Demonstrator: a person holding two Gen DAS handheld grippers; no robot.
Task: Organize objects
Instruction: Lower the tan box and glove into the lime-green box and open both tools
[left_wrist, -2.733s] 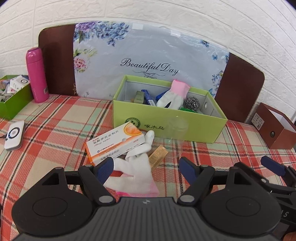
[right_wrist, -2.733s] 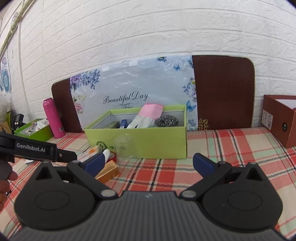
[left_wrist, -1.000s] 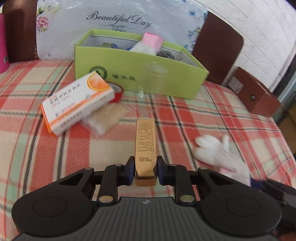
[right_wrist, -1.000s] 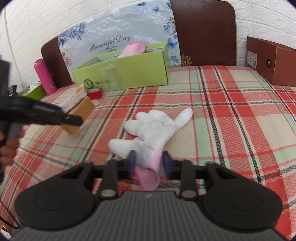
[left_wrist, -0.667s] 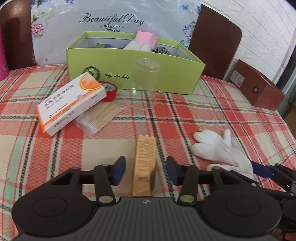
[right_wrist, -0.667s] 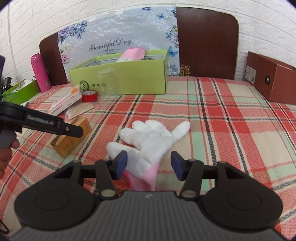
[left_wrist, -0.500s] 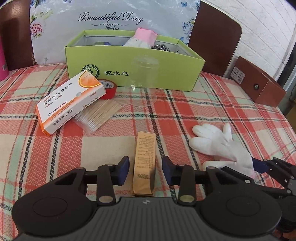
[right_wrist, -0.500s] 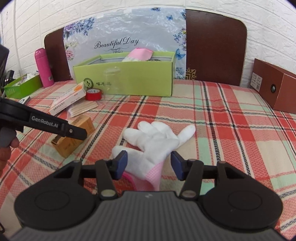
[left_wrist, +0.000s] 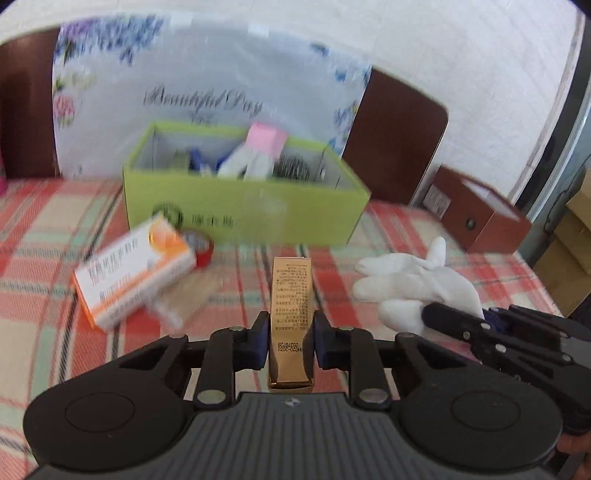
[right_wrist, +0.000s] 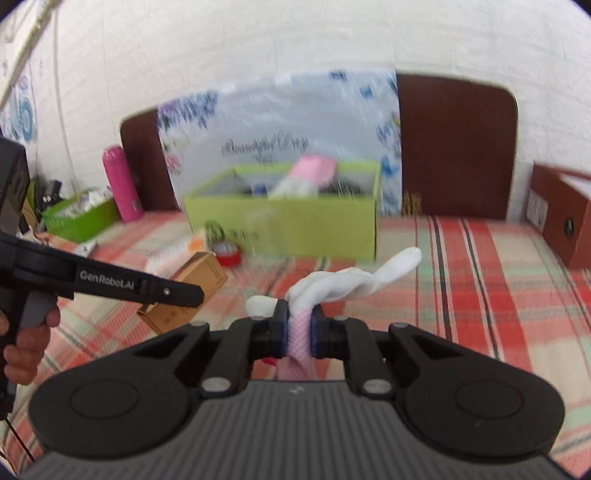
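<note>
Glove (right_wrist: 343, 284) pinched, box (left_wrist: 291, 306) clamped, both airborne

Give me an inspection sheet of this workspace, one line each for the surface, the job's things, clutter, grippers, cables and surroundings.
Surface: red, green and cream plaid cloth covers the table.
Job's things: gold box and white glove with pink cuff, both gripped; green box at the back already holds another glove and a steel scourer.
Clutter: orange-and-white medicine carton, red tape roll, a clear cup before the green box, blurred.
Grippers: left gripper closing on the gold box; right gripper shut on the glove's cuff.
Cables: a thin dark one at the right view's lower left edge.
Surroundings: white brick wall, floral board, pink bottle, brown box.
</note>
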